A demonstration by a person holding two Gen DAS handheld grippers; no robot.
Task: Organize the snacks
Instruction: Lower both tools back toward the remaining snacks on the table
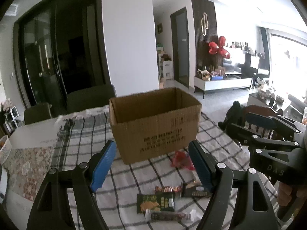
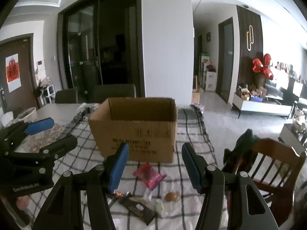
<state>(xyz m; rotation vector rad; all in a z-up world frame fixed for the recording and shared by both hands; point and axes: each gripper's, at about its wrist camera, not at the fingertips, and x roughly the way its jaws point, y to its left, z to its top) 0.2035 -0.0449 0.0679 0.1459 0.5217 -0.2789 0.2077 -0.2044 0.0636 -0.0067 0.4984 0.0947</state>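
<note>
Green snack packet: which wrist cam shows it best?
Left wrist. The green snack packet lies flat on the checked cloth between the open left gripper fingers, front face showing, in front of the cardboard box. In the right wrist view I can't pick it out among the dark wrappers.

You have an open-topped brown cardboard box (image 2: 134,132) standing upright on the checked cloth. In front of it lie the loose snacks: a red and pink crinkled packet (image 2: 149,176), a flat dark green packet (image 1: 155,203), a dark flat wrapper (image 2: 138,209) and a small round brown bun (image 2: 172,196).
</note>
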